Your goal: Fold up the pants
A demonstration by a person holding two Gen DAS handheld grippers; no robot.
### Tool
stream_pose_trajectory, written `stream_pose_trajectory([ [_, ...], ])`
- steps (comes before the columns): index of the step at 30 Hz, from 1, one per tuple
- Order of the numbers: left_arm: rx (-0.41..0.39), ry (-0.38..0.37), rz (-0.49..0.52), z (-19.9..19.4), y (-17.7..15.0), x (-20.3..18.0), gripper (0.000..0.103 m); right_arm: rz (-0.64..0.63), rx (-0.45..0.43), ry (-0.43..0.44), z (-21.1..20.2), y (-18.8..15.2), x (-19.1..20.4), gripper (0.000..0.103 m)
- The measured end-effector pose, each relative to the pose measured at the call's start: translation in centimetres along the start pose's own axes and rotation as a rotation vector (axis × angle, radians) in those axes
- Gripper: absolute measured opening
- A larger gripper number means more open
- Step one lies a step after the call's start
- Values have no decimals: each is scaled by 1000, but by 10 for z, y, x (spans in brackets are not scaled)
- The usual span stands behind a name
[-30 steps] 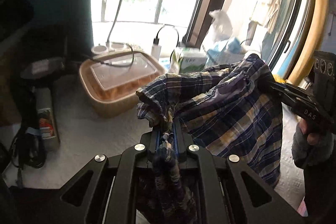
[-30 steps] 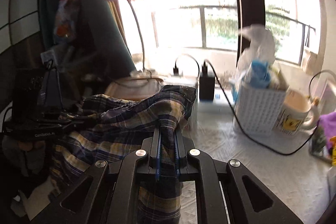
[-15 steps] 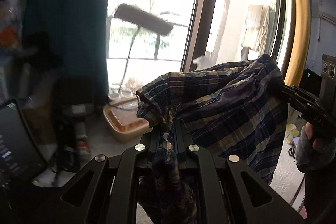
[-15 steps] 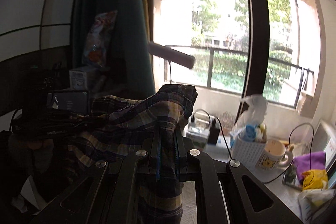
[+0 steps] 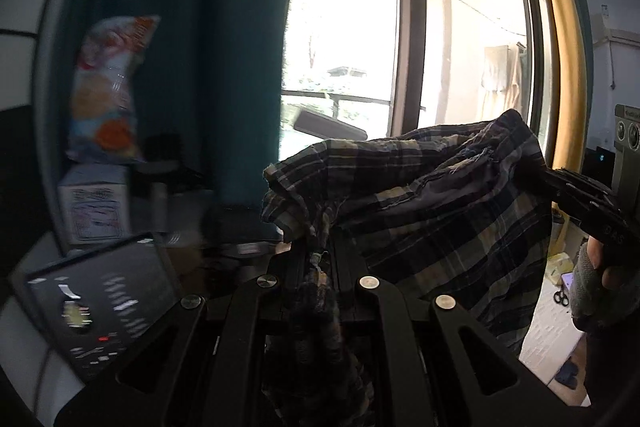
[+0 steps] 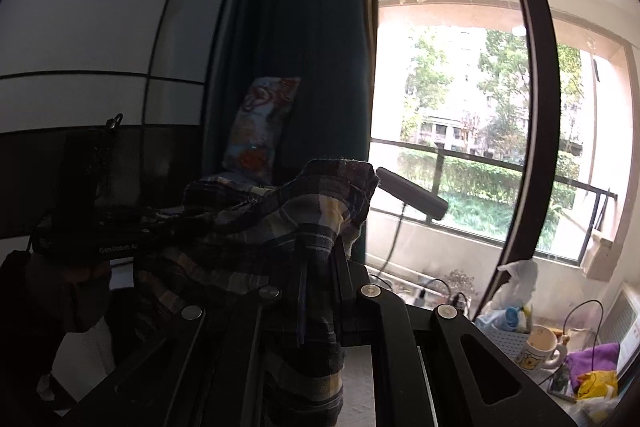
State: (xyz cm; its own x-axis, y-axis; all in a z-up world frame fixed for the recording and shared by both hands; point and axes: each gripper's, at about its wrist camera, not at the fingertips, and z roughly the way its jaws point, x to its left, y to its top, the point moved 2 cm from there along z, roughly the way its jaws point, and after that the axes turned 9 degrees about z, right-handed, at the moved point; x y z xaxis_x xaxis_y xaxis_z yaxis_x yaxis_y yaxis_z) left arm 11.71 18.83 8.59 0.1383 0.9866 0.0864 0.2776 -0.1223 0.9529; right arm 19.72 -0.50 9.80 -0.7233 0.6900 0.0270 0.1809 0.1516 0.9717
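The plaid pants (image 5: 432, 203) hang in the air, stretched between my two grippers. My left gripper (image 5: 318, 259) is shut on one bunched corner of the cloth. My right gripper (image 6: 320, 259) is shut on the other corner of the pants (image 6: 280, 223). In the left wrist view the right gripper (image 5: 532, 171) grips the cloth's far right edge. In the right wrist view the left gripper (image 6: 160, 219) shows at the left, its tips hidden in the cloth. The lower part of the pants hangs below both views.
A desk lamp head (image 6: 412, 193) juts out just beyond the cloth. A dark teal curtain (image 5: 208, 67) and a window frame (image 6: 516, 107) stand ahead. A mug (image 6: 538, 347), a basket and cables sit on the table at lower right. A monitor (image 5: 100, 303) stands at the lower left.
Both grippers have risen high with the pants held between them; the table, tub and basket dropped out of or low in view, and the window and curtain now fill the views.
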Motion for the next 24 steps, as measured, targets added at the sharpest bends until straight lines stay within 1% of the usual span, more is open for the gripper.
stream_pose_trajectory([
  [5, -3, 84, 27, -50, -9, 17, 8, 9, -15, 76, 0, -1, 43, 9],
  [8, 26, 111, 37, -63, -19, 26, 8, 52, -5, 116, 8, -8, 55, 9],
  [10, 52, 118, 35, -60, -27, 33, 8, 95, 7, 145, 17, -16, 57, 9],
  [12, 103, 114, 15, -46, -40, 44, 8, 134, 42, 156, 32, -28, 55, 9],
  [13, 145, 105, 1, -30, -50, 53, 8, 153, 72, 158, 45, -37, 52, 9],
  [15, 222, 84, -15, 5, -72, 64, 8, 158, 135, 122, 74, -59, 49, 9],
  [16, 283, 69, -10, 30, -87, 70, 8, 163, 177, 95, 91, -72, 45, 9],
  [17, 320, 56, -18, 46, -99, 74, 8, 176, 216, 77, 107, -84, 39, 9],
  [19, 411, 17, -59, 87, -130, 89, 8, 205, 303, 42, 140, -112, 27, 9],
  [21, 457, 1, -87, 112, -150, 97, 8, 225, 373, 7, 169, -137, 15, 9],
  [24, 496, -11, -126, 139, -167, 108, 11, 260, 427, -19, 194, -163, -1, 9],
])
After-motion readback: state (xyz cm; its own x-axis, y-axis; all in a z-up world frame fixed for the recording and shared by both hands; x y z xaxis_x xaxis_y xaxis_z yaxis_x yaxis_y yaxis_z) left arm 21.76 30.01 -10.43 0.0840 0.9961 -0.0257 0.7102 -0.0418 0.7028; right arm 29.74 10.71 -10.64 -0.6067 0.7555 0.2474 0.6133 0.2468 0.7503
